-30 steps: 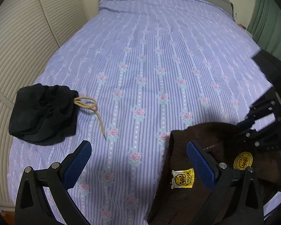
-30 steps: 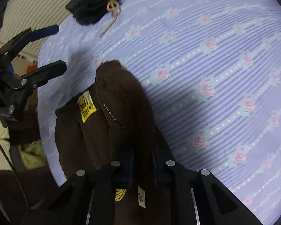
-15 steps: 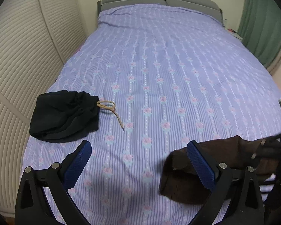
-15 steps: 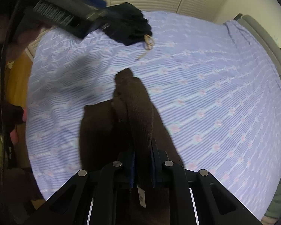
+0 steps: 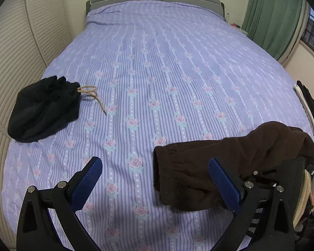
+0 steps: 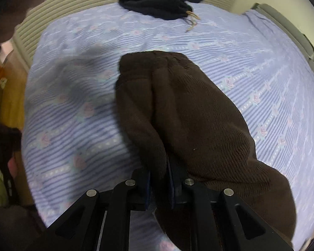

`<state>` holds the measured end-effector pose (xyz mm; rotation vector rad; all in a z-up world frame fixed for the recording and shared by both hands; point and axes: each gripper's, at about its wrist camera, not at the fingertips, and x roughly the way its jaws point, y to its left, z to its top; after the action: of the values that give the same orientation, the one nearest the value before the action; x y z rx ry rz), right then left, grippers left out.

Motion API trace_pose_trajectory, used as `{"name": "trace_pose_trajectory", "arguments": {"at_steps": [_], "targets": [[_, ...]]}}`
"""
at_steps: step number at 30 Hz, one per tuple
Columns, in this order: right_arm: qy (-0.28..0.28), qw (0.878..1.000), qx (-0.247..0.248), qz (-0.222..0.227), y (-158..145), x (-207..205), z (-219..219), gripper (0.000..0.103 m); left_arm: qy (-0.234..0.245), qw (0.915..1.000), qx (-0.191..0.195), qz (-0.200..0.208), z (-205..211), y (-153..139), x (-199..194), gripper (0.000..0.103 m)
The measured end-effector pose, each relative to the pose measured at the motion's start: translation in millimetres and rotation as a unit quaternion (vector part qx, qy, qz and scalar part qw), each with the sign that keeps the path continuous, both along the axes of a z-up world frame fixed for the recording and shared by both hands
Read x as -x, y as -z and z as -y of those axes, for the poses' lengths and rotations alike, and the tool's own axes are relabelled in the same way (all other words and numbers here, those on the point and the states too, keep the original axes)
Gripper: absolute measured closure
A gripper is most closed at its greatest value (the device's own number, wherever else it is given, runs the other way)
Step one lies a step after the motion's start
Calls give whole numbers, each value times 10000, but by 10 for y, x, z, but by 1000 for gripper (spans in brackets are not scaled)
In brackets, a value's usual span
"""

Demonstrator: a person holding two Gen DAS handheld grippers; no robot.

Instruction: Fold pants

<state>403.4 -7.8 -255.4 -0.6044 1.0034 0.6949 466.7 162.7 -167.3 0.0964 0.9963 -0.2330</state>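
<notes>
The right tool point(image 6: 158, 179) is clamped on a fold of the brown pants point(image 6: 178, 115). The left tool point(image 5: 157, 179) has its blue pads wide apart and holds nothing. The pants lie bunched near the foot edge of the bed point(image 5: 167, 67). A black cloth pile point(image 5: 44, 108) sits by the bed's left edge.

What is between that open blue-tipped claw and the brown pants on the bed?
Nothing visible. The left gripper hangs open with only bare bedsheet between its fingers, and the brown pants lie right beside its right finger. The black garment lies far off.
</notes>
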Motion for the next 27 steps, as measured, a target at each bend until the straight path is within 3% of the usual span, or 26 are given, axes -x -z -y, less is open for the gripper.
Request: {"name": "trace_pose_trajectory", "arguments": {"at_steps": [3,4,6,7,9,12,15,18,22,23,27], "targets": [[195,9994,-240,122,-114,62,71,84,-82,9999,71,19,-21,-58,28,0],[291,9989,-330,150,-181,86,108,78,-95,9999,99,35,-21,-101,42,0],[626,9969,-450,179,-348,125,225,54,-111,9999,81,67,1,-194,70,0],[828,9949,-532,203,-450,153,311,52,-102,9999,77,91,23,-246,84,0],[1325,9884,-733,138,-666,203,550,50,-61,9998,108,150,90,-342,118,0],[2293,9680,-1021,67,-966,308,1054,42,48,9996,149,244,264,-421,168,0],[3540,9292,-1059,88,-1150,457,1748,42,171,9991,203,333,514,-425,204,0],[4843,8667,-1193,-4,-1203,685,2551,40,352,9984,263,359,783,-394,235,0],[5806,8001,-1490,-240,-1102,864,3309,40,855,9953,177,422,1298,-308,319,0],[5908,7903,-1593,-322,-1052,875,3452,40,973,9942,175,430,1427,-285,339,0],[6057,7765,-1704,-328,-926,871,3758,40,989,9942,302,299,1749,-213,329,0]]}}
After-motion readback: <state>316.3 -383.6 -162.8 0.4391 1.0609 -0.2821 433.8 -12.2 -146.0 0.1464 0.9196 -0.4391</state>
